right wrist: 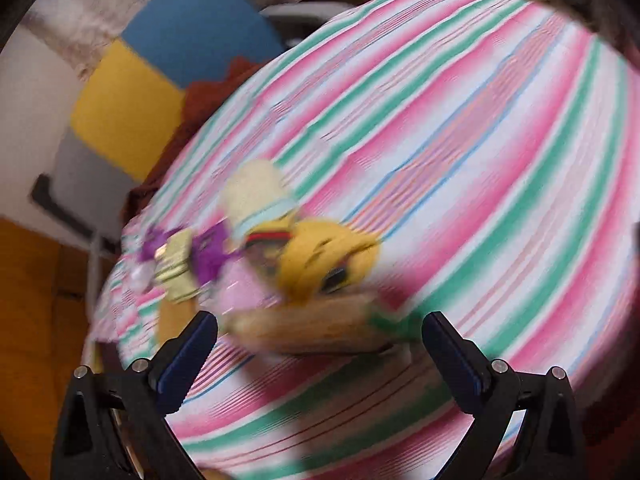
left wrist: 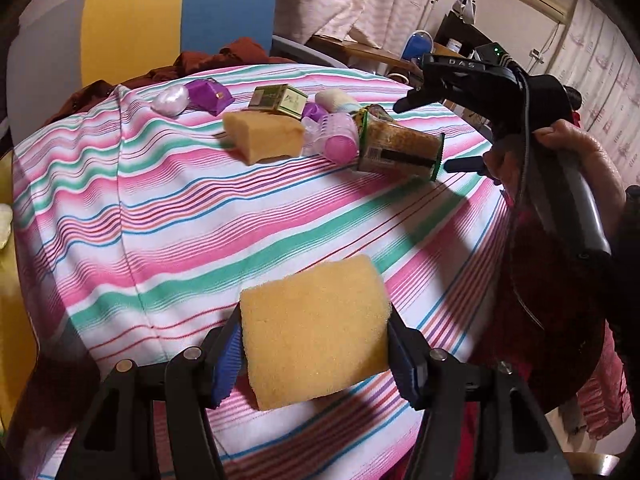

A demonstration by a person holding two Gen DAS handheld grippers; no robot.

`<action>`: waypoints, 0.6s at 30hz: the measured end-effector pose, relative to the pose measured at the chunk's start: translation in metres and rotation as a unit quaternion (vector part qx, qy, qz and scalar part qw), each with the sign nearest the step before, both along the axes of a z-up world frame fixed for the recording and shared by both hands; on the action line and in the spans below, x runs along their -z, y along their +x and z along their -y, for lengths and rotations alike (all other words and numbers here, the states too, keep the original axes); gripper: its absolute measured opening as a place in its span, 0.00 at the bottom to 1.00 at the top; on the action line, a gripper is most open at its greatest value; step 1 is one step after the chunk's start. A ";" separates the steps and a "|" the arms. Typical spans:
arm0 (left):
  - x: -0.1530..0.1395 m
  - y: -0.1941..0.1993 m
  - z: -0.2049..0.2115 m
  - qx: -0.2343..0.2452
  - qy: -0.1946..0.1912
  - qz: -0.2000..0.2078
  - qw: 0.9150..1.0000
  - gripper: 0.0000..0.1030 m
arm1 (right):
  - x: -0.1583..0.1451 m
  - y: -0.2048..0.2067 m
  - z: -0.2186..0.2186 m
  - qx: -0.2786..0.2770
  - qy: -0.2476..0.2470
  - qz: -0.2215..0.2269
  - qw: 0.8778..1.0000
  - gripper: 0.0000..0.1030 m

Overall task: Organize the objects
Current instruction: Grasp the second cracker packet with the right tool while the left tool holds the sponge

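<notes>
Gripping a yellow sponge (left wrist: 316, 332) above the striped tablecloth (left wrist: 160, 240), the left gripper (left wrist: 316, 356) is clamped on its 2 sides; a second sponge (left wrist: 262, 136) lies ahead in the pile; the right gripper (right wrist: 320, 344), jaws apart, brackets the jar (right wrist: 312, 328), lying crosswise.
</notes>
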State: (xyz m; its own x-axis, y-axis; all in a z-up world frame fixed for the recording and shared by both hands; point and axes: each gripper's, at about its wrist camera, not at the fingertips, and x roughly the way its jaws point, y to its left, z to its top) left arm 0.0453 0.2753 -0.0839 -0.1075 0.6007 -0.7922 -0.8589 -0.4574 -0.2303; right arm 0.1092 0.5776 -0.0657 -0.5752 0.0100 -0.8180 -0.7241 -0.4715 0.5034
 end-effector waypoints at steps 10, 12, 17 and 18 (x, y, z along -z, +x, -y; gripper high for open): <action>0.002 0.006 0.010 0.000 0.000 0.008 1.000 0.63 | -0.009 -0.021 0.047 -0.198 -0.105 -0.131 0.966 1.00; 0.003 0.006 0.011 -0.001 0.000 0.008 1.000 0.63 | -0.010 -0.021 0.048 -0.196 -0.086 -0.119 0.970 1.00; 0.004 0.009 0.011 0.000 -0.001 0.001 1.000 0.65 | 0.007 -0.018 0.037 -0.159 -0.093 -0.054 0.981 1.00; 0.004 0.009 0.010 0.001 -0.001 0.000 1.000 0.65 | 0.011 -0.020 0.037 -0.159 -0.100 -0.037 0.981 1.00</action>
